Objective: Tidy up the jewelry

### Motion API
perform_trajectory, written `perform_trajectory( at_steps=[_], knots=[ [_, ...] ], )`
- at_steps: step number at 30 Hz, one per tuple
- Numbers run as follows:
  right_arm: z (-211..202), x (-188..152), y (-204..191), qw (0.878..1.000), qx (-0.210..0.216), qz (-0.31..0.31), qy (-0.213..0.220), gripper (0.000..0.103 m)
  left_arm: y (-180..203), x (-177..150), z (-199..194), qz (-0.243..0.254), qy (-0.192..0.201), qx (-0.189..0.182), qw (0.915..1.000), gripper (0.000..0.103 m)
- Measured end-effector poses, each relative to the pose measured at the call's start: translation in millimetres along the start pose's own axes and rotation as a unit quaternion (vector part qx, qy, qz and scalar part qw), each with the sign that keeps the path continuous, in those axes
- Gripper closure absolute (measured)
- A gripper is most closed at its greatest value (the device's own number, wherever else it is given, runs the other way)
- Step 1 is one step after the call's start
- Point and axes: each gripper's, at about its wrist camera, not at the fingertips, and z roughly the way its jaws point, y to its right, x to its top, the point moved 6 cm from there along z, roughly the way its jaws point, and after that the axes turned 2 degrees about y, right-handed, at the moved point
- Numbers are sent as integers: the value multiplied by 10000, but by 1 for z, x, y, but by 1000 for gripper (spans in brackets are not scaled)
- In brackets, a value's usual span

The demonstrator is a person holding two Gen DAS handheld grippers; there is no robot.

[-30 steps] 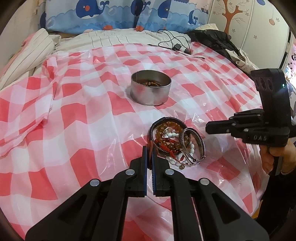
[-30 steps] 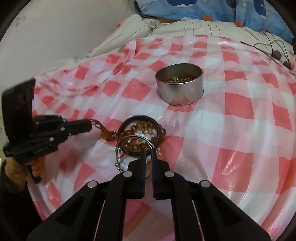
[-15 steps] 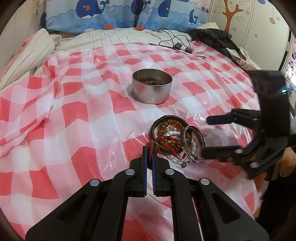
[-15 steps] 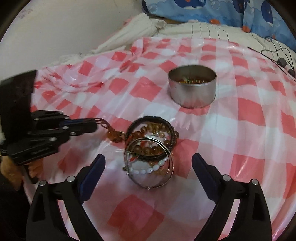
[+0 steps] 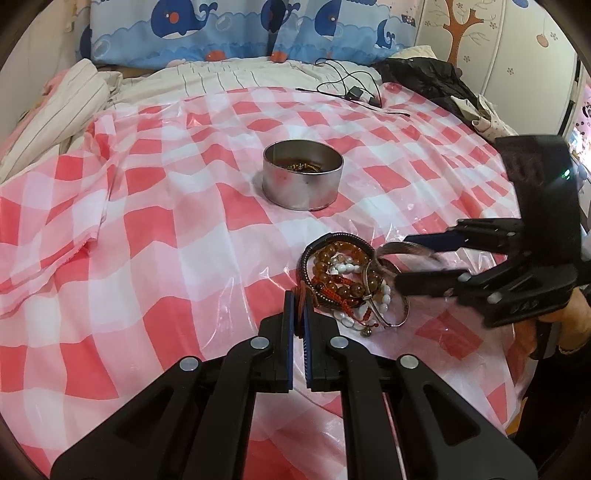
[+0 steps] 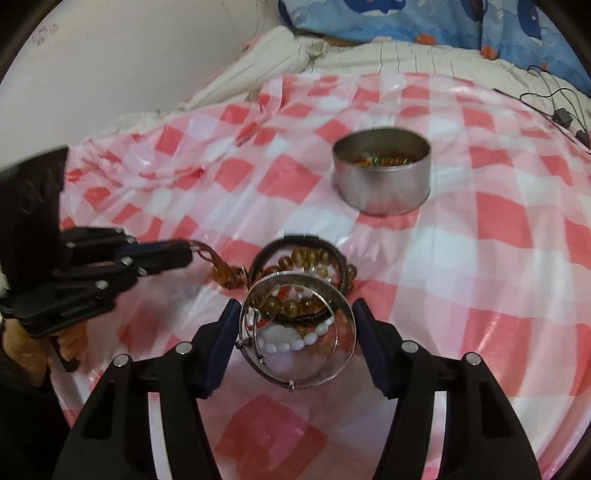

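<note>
A pile of bracelets (image 5: pixel 340 273) lies on the red-and-white checked plastic sheet (image 5: pixel 166 258): amber beads, white beads, red cord and a dark band. Silver bangles (image 6: pixel 299 373) rest on top, tilted. My right gripper (image 6: pixel 295 314) is closing on the bangles, with a pad against the ring at each side. From the left wrist view the right gripper (image 5: pixel 402 264) comes in from the right. My left gripper (image 5: pixel 298 295) is shut on a brown bracelet cord (image 6: pixel 207 254) at the pile's edge. A round metal tin (image 5: pixel 303 184) with jewelry inside stands beyond the pile.
The sheet covers a bed with striped bedding (image 5: pixel 55 107) at the left and whale-print pillows (image 5: pixel 240 29) at the back. A black cable and adapter (image 5: pixel 354 92) and dark clothing (image 5: pixel 432 81) lie at the far right. A hand (image 5: pixel 569 314) holds the right gripper.
The right gripper went from shut to wide open, moved forward over the pile, then narrowed around the silver bangles. The left gripper stayed put, still pinching the brown cord.
</note>
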Motion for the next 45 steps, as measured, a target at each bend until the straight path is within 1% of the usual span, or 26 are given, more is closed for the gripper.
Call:
perform_trajectory(
  at_steps=[6,8,10,11,13,14,15,17,18,20,22,24,26,31,33,35,38,40,42,43,44,45],
  knots=[
    [-10,-2,30,9983,-578,80,9,43,3,4,-2,-33,101,-55,9999,99],
    [-8,-5,38,9969,-774,67,-103,43,2,4,-2,-44,105,-44,9999,99],
    [-3,-10,40,9954,-914,-28,-289,43,-1,1,2,-31,-13,78,10000,99],
    [-1,-12,40,9947,-970,-72,-324,41,-3,-2,5,-21,-116,152,9998,99],
    [2,-15,42,9920,-1170,-190,-423,33,-7,-6,9,-17,-266,252,9993,99],
    [3,-17,42,9918,-1181,-193,-438,29,-8,-7,11,-9,-311,283,9991,97],
    [3,-17,43,9919,-1174,-171,-445,27,-10,-9,12,5,-361,325,9988,95],
    [2,-18,48,9929,-1100,-53,-440,24,-13,-12,14,30,-429,429,9982,88],
    [1,-18,50,9932,-1085,16,-426,22,-15,-13,14,28,-437,464,9980,88],
    [1,-18,53,9933,-1078,77,-414,22,-18,-13,15,31,-421,518,9978,84],
    [3,-18,53,9934,-1076,91,-391,22,-20,-11,14,42,-361,562,9978,83],
    [5,-17,51,9938,-1046,78,-359,22,-18,-7,10,84,-223,511,9984,80],
    [7,-15,50,9935,-1090,59,-318,21,-17,-5,11,92,-150,482,9987,75],
    [12,-9,58,9890,-1451,24,-269,21,-17,-3,19,141,-219,502,9984,73],
    [13,-7,60,9902,-1371,71,-254,21,-19,-1,18,149,-175,506,9985,71],
    [15,-5,61,9911,-1307,95,-253,21,-22,2,15,119,-81,472,9988,65],
    [25,-6,61,9903,-1348,22,-342,21,-28,4,19,-12,-58,438,9990,60],
    [32,-6,62,9888,-1432,-52,-412,21,-29,5,27,21,-116,466,9988,59],
    [33,-3,61,9874,-1512,-154,-434,21,-27,7,30,32,-122,316,9994,61],
    [33,-3,62,9868,-1547,-178,-437,21,-24,8,32,56,-157,173,9997,79],
    [34,-2,64,9858,-1601,-199,-462,21,-21,8,33,122,-202,90,9997,94],
    [34,-1,66,9849,-1649,-210,-476,20,-20,7,33,175,-214,74,9996,98]
  ],
)
